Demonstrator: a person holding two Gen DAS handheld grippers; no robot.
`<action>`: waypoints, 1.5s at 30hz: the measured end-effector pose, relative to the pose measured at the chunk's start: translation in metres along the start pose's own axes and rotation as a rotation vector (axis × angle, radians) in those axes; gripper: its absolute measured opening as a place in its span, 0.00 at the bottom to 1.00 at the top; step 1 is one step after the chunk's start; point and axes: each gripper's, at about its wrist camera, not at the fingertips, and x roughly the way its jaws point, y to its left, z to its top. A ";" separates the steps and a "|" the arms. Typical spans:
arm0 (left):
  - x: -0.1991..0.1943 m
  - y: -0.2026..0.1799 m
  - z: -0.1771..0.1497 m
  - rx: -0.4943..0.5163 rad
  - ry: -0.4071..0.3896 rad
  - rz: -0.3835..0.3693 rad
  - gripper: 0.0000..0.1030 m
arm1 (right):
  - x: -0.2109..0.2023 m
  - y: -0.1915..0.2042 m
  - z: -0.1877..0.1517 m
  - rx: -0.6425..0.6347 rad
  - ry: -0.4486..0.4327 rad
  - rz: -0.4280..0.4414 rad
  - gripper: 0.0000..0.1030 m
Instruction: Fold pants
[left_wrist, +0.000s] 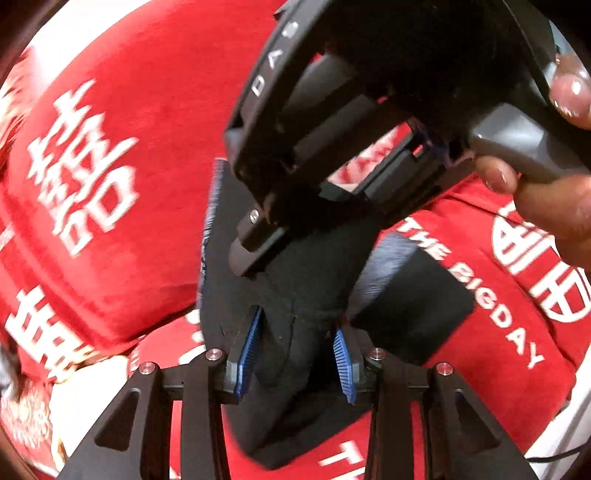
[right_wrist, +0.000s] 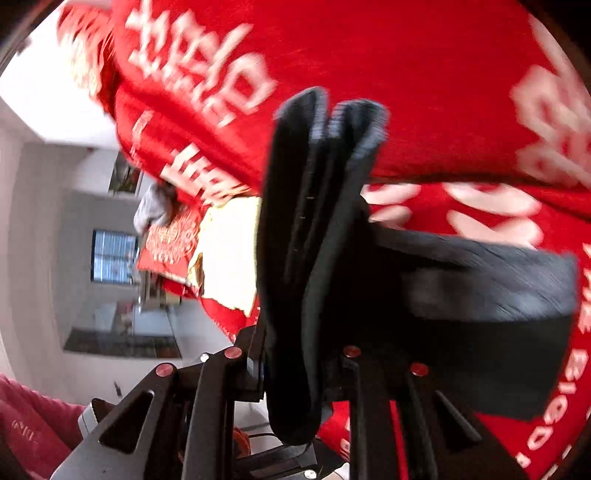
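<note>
- The black pants (left_wrist: 295, 332) are pinched in the nearly closed left gripper (left_wrist: 295, 358), above the red cloth (left_wrist: 147, 110).
- Folded pants layers are clamped in the narrow right gripper (right_wrist: 299, 373).

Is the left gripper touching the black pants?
Touching. The left wrist view shows the left gripper with both blue pads pressed against a bunched fold of the black pants.

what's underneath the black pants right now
Under the black pants, which both the left gripper and right gripper clamp, lies a red cloth with white lettering. The surface beneath that cloth is covered.
</note>
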 end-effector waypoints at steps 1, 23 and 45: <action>0.006 -0.016 0.004 0.022 0.009 -0.013 0.36 | -0.006 -0.013 -0.004 0.022 -0.009 0.002 0.21; 0.040 -0.072 -0.017 0.115 0.188 -0.175 0.67 | -0.016 -0.167 -0.046 0.268 -0.010 -0.102 0.31; 0.071 0.092 -0.058 -0.317 0.401 -0.029 0.67 | -0.052 -0.117 -0.075 0.318 -0.145 -0.527 0.55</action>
